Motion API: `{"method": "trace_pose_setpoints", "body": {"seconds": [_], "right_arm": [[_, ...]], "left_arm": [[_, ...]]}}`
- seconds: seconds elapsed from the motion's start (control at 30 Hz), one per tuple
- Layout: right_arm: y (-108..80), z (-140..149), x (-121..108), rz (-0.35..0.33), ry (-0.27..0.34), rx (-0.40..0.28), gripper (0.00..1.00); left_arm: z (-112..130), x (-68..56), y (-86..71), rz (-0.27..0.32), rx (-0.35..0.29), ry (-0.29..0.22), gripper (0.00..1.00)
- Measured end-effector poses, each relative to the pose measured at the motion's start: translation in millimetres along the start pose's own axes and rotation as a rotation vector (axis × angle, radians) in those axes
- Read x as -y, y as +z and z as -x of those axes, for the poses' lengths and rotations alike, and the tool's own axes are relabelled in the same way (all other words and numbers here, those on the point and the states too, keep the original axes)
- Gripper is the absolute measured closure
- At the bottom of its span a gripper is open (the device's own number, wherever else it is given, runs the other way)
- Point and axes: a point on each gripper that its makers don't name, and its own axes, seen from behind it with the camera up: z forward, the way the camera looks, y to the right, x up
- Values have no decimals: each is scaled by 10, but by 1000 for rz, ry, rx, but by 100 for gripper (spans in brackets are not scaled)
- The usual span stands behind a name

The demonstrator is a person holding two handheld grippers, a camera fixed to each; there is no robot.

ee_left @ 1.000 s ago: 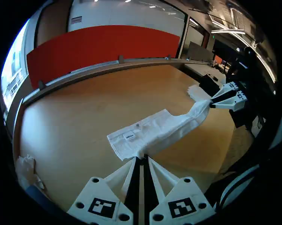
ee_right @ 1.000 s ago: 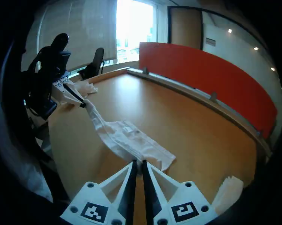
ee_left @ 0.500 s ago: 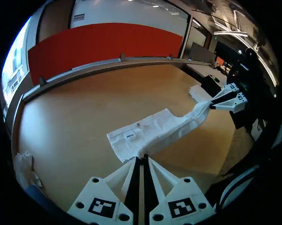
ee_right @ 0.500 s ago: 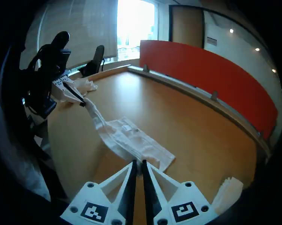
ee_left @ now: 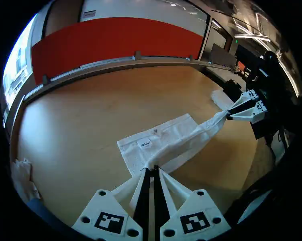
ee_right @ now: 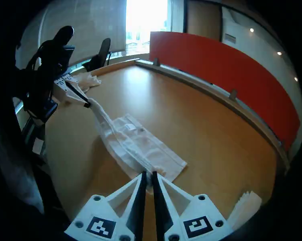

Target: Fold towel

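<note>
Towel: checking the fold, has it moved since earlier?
Yes: the towel rose along its gripped edge off the table, baring a wider flat layer toward the red divider.

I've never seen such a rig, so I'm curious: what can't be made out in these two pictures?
- Left gripper view: how much towel the left gripper pinches; its fingers cover the cloth's edge.
- Right gripper view: same under the right gripper.
- Left gripper view: the tag on the towel is too small to read.
- Left gripper view: a white crumpled cloth at lower left, cut off at the edge.
</note>
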Motion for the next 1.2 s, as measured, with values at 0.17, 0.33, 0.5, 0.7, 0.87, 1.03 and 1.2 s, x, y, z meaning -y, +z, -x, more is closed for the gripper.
{"method": "trace_pose_setpoints", "body": {"seconds": [0.17,0.33,0.5,0.7,0.87,1.03,1.2], "right_arm": [[131,26,-49,-1,2,13,89],[209,47,-90,-1,6,22,89],[282,94,-139,-3,4,37,89],[403,164,-216,-1,15,55,89],[508,230,-287,2,30,69,89],[601,291,-329,2,51,79,89],[677,364,-359,7,67,93,89]], "left_arm": [[32,60,135,-13,7,-11,94],[34,97,225,-16,12,-12,94],[34,140,307,-16,15,-6,94],[40,196,440,-20,22,0,94],[73,240,564,-23,31,3,93],[145,282,677,-25,46,-5,94],[213,307,776,-25,61,-22,94]]}}
